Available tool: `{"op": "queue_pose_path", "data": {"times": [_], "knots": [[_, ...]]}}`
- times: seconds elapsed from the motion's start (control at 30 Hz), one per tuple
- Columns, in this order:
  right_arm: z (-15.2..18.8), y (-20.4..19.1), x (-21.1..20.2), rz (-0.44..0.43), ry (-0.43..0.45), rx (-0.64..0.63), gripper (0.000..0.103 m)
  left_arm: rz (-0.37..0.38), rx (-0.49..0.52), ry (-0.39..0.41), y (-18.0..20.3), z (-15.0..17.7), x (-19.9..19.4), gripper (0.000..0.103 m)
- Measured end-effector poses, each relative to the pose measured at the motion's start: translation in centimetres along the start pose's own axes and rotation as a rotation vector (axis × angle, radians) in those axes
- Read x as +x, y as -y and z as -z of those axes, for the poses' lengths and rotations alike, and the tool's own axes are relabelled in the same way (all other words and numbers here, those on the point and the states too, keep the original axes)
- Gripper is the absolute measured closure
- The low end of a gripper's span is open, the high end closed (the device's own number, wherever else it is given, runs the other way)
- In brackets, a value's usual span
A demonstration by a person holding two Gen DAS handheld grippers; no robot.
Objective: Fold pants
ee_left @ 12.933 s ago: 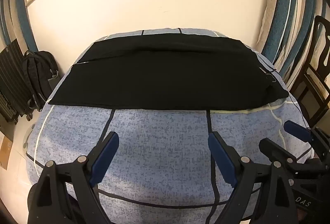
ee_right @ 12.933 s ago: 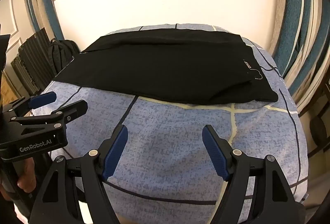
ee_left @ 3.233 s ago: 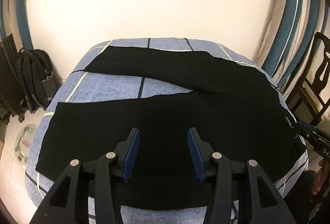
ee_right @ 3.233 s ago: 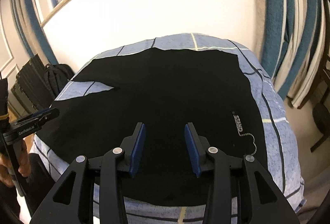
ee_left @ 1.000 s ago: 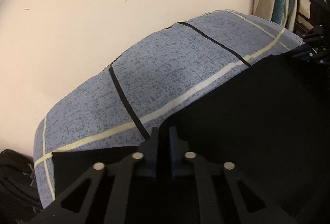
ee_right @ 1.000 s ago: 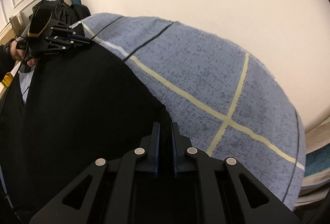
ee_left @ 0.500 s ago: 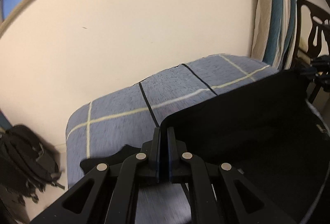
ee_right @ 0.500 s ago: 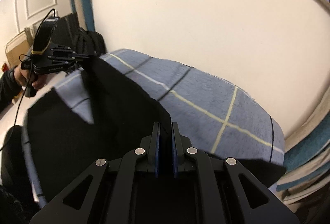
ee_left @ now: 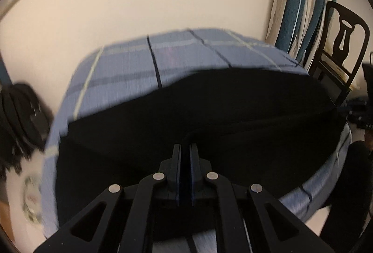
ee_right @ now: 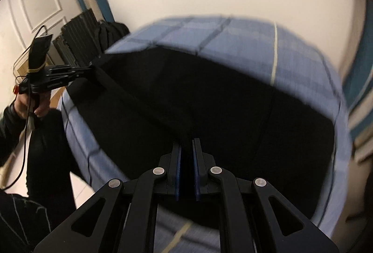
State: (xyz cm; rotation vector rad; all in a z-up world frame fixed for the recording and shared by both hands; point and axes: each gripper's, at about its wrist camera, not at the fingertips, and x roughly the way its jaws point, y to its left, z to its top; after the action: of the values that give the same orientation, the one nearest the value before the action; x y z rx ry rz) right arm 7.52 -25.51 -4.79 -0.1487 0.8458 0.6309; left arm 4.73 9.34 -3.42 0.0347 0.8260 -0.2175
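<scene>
Pinching black pants (ee_left: 209, 108), both tongs (left (ee_left: 185, 148), right (ee_right: 186, 143)) hover over the bed (ee_left: 130, 66).

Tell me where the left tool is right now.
In the right wrist view the left tool is at the far left, over the bed's left edge, clamped on a corner of the black pants, held by a hand.

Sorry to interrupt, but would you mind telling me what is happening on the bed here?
A person is folding black fabric pants spread on a bed with a blue checked cover. The left hand-held gripper and the right hand-held gripper are each shut on an edge of the pants, holding that edge raised over the rest of the garment. The fold is under way, with the lifted edge not yet laid down.
</scene>
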Motion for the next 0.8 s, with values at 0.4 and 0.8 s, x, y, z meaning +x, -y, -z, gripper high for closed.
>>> {"op": "queue_pose_path", "data": {"times": [0.4, 0.8], "knots": [[4.1, 1.0, -3.0, 0.038, 0.124, 0.349, 0.069, -0.082, -0.338, 0.035, -3.3, 3.5, -2.3, 0.055], [6.9, 6.5, -4.2, 0.092, 0.211, 0.737, 0.053, -0.284, -0.290, -0.018, -2.1, 0.5, 4.1, 0.048]]}}
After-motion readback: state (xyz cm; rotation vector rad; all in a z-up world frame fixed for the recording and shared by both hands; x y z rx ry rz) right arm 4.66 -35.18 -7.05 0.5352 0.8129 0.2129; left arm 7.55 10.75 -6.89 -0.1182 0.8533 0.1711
